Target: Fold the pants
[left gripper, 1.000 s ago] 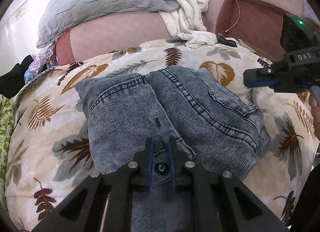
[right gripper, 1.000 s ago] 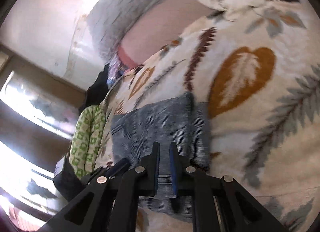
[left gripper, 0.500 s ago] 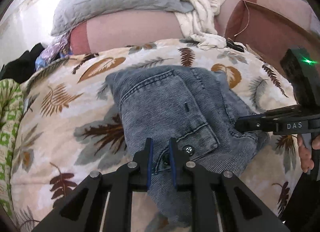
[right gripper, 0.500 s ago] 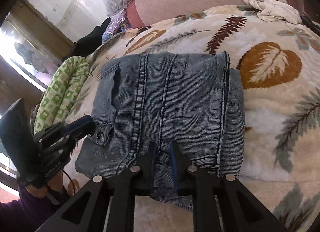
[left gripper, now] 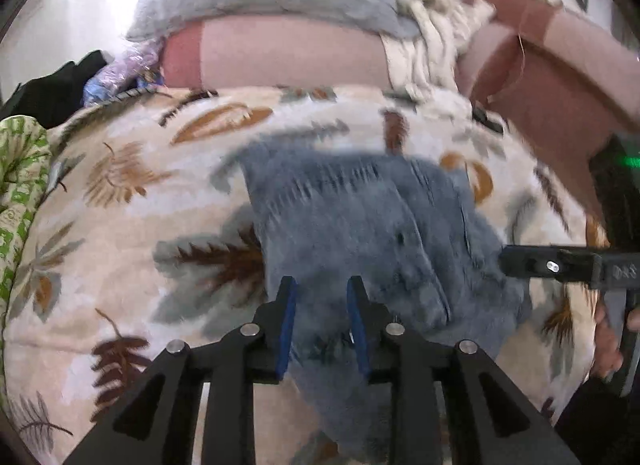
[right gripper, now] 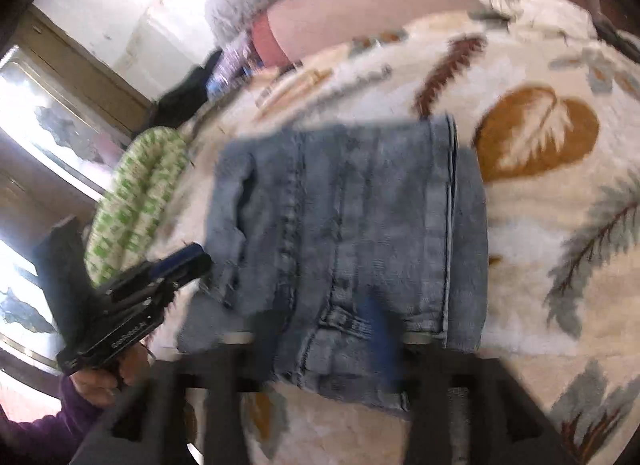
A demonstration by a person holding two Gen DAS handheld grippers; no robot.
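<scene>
Releasing folded jeans [right gripper: 352,225] onto leaf-print blanket [left gripper: 132,225]: left gripper [left gripper: 322,325] and right gripper [right gripper: 332,341] fingers just spread, denim between them unpinched; next, back out without dragging it

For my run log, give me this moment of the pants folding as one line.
stage: releasing fold | pants: folded, lying on leaf-print blanket | left gripper: jaws opening, denim between | right gripper: jaws opening, blurred, over waistband
</scene>
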